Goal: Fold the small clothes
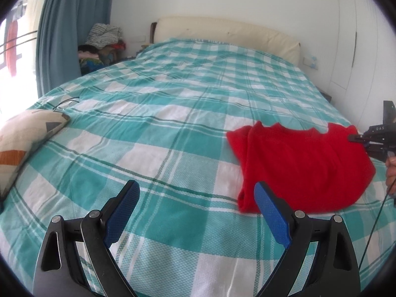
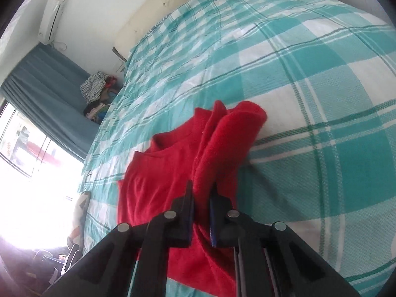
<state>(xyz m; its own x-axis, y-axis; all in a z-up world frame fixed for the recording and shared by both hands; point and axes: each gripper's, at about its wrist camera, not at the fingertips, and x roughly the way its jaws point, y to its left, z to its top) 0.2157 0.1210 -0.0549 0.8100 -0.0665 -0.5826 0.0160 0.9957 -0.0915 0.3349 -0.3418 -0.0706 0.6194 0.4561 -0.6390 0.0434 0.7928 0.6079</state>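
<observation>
A small red knit garment [image 1: 304, 165] lies partly folded on the teal and white checked bed cover [image 1: 158, 128]. My left gripper [image 1: 198, 193] is open and empty, low over the cover just left of the garment's near corner. My right gripper [image 2: 201, 193] is shut on a fold of the red garment [image 2: 158, 188] and holds that edge lifted, with a doubled flap [image 2: 232, 133] running away from the fingers. In the left wrist view the right gripper [image 1: 354, 138] pinches the garment's far right corner.
A patterned cushion [image 1: 27, 138] lies at the bed's left edge. A cream headboard [image 1: 222, 33] closes the far end. A pile of clothes [image 1: 104, 42] sits beside the blue curtain [image 1: 69, 24]. White wardrobe doors [image 1: 358, 37] stand to the right.
</observation>
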